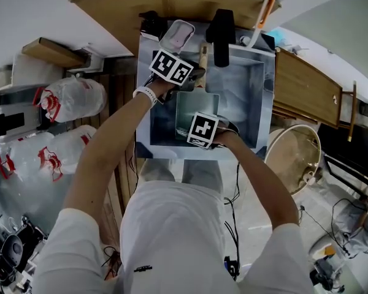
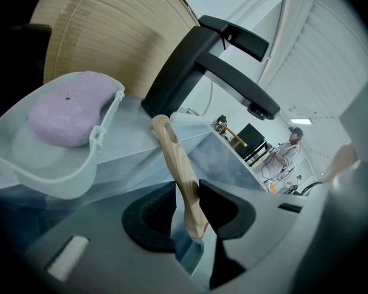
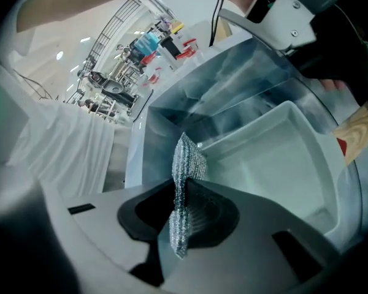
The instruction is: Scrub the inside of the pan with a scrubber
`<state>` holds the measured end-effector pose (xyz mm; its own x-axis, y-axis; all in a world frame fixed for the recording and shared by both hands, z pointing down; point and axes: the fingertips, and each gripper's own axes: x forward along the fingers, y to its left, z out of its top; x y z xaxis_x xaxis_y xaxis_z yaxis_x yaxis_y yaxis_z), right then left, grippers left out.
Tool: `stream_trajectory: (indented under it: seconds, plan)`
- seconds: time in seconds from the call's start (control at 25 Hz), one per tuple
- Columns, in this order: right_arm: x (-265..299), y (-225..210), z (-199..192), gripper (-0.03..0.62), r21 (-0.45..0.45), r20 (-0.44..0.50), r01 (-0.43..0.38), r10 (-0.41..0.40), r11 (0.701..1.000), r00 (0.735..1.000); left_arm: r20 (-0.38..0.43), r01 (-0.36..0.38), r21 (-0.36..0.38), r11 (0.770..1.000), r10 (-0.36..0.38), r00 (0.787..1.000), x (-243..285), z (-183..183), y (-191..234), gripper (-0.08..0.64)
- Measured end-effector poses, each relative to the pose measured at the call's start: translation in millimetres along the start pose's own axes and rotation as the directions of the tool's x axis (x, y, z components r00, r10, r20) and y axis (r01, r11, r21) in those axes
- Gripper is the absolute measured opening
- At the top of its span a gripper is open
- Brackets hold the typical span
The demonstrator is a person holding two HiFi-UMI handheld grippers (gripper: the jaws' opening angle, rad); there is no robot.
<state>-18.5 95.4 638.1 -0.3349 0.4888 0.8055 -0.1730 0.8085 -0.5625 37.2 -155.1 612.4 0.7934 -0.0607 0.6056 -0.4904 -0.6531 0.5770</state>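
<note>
A square metal pan sits tilted in the steel sink. Its wooden handle points toward the tap, and my left gripper is shut on that handle; in the head view the left gripper is at the pan's far edge. My right gripper is shut on a silvery mesh scrubber, held just above the pan's near rim. The pan's pale inside lies ahead of the scrubber. From the head view the right gripper is at the pan's near side.
A black tap reaches over the sink's back. A clear soap dish with purple soap stands at the back left. Full plastic bags lie on the left. A wooden counter and a round sieve-like dish are on the right.
</note>
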Motion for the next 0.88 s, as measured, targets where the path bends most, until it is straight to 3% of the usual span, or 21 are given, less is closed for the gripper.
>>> stream_trajectory:
  seconds: [0.16, 0.36, 0.68, 0.76, 0.88]
  plan:
    - [-8.4, -3.6, -6.4, 0.046, 0.014, 0.018, 0.014, -0.014, 1.0, 1.0, -0.009, -0.024, 0.033, 0.999, 0.024, 1.0, -0.9, -0.2, -0.8, 0.12]
    - [-30.8, -9.5, -4.4, 0.046, 0.107, 0.133, 0.069, -0.083, 0.992, 0.988, 0.004, -0.09, 0.098, 0.991, 0.09, 0.996, -17.0, -5.4, 2.5, 0.118]
    - [-75.2, -7.5, 0.3, 0.046, 0.223, 0.316, 0.163, -0.229, 0.961, 0.92, 0.09, -0.168, 0.032, 0.985, 0.164, 0.982, -63.8, -4.2, -10.1, 0.085]
    - [-88.2, -5.3, 1.1, 0.046, 0.247, 0.351, 0.178, -0.259, 0.953, 0.9, 0.113, -0.179, -0.01, 0.984, 0.179, 0.977, -77.8, -4.8, -19.3, 0.033]
    - [-108.1, -0.4, -0.3, 0.046, 0.274, 0.389, 0.21, -0.308, 0.939, 0.868, 0.182, -0.167, -0.091, 0.982, 0.181, 0.967, -100.6, -3.9, -39.4, 0.017]
